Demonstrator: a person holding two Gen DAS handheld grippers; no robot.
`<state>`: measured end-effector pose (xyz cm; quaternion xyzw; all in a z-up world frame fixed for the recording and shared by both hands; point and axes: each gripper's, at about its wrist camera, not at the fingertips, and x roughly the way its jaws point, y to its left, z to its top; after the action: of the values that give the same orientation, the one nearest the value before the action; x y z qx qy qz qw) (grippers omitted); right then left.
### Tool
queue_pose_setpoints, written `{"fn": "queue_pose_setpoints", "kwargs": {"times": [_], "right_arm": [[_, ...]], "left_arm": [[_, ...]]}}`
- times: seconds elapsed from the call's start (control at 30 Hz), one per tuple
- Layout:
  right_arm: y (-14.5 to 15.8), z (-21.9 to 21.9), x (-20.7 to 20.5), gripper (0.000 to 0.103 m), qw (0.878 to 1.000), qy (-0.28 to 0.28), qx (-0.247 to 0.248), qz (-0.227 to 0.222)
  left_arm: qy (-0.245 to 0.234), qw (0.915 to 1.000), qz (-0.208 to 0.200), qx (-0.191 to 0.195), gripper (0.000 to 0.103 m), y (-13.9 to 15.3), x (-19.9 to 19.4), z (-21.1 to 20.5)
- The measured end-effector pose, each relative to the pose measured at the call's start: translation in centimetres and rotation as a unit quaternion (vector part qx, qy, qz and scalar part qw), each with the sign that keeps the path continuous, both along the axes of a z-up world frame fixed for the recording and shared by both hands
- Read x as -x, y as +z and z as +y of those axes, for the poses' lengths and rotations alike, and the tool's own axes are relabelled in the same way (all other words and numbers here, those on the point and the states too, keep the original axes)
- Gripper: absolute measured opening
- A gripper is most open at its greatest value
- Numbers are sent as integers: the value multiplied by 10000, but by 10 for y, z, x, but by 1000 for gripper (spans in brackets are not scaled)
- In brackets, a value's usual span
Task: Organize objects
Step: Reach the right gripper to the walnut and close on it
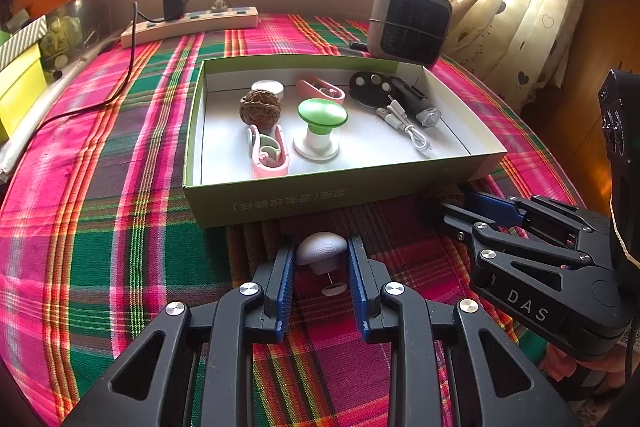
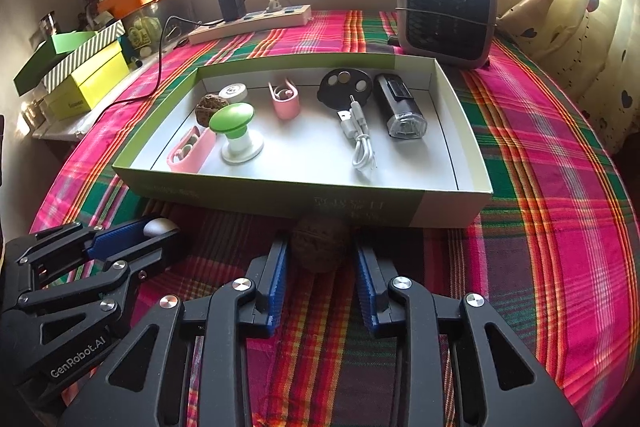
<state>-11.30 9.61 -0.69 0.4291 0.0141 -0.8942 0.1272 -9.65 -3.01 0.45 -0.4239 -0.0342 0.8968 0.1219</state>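
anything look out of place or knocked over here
Two pieces sit outside the box, on the tablecloth by its near wall: a white mushroom-shaped knob between the left tool's fingers, and a walnut between the right tool's. Inside, one pink clip lies on its side.

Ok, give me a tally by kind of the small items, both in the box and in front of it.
Walnuts: 2
Mushroom knobs: 2, green knob, white knob
Pink clips: 2
White round tin: 1
Black disc: 1
White cable: 1
Black lamp: 1
Total: 10
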Motion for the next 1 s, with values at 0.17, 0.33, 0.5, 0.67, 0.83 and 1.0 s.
{"fn": "queue_pose_setpoints", "kwargs": {"times": [0.17,0.33,0.5,0.67,0.83,1.0], "right_arm": [[0,0,0,32,10000,0,-10,3],[0,0,0,32,10000,5,-7,3],[-1,1,-1,32,10000,17,69,-5],[-1,1,-3,32,10000,63,70,-4],[-1,5,-5,32,9999,73,127,-10],[0,9,-7,32,9998,52,176,-4]], "left_arm": [[0,10000,0,-1,23,0,0,0],[2,10000,1,2,23,0,0,0],[0,10000,1,2,23,0,0,0],[-1,10000,1,23,23,0,0,0],[3,10000,-5,19,23,0,0,0],[-3,10000,40,55,23,3,-2,0]]}}
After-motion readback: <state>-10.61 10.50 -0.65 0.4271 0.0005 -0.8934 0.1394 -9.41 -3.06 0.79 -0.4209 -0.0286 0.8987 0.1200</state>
